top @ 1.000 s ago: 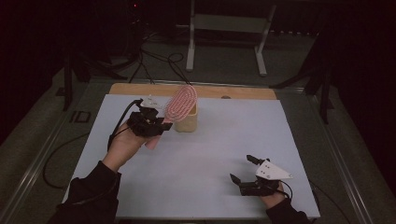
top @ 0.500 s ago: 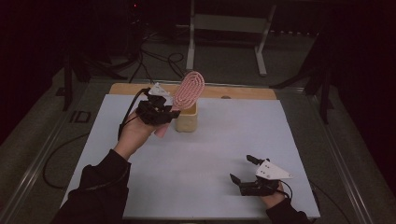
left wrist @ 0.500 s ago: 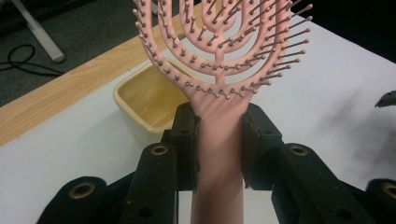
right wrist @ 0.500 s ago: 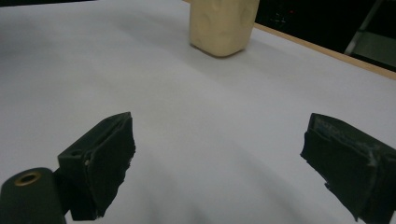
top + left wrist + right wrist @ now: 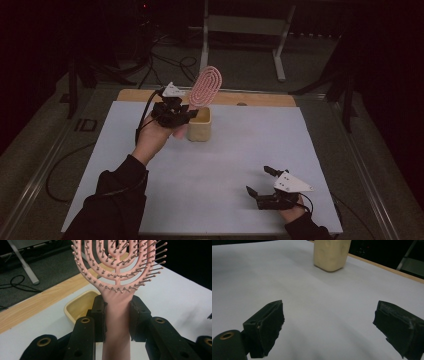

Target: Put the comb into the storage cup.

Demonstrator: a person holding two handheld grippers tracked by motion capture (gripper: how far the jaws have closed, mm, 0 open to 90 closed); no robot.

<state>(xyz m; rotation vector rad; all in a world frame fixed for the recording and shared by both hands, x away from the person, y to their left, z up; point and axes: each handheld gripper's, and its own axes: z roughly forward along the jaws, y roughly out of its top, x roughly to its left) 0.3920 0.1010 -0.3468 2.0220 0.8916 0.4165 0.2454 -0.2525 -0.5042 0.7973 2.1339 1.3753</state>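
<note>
A pink vented hairbrush (image 5: pixel 205 87) stands upright above a cream square container (image 5: pixel 199 126) near the table's back edge. My left gripper (image 5: pixel 176 114) is shut on the brush's handle, just left of the container. In the left gripper view both black jaws clamp the pink handle of the hairbrush (image 5: pixel 117 315), bristled head up, with the container (image 5: pixel 81 305) behind and below. My right gripper (image 5: pixel 260 182) rests open near the front right of the table, nothing between its jaws. In the right gripper view the right gripper (image 5: pixel 328 328) faces the container (image 5: pixel 331 253) across bare sheet.
A white sheet (image 5: pixel 220 165) covers the table, with a strip of bare wood (image 5: pixel 260 99) along the back edge. A metal stand (image 5: pixel 240 25) and cables lie on the dark floor beyond. Metal rails run along both table sides.
My left gripper has lifted and swung the hairbrush from lying tilted over the container to standing upright above it. The right gripper has stayed still.
</note>
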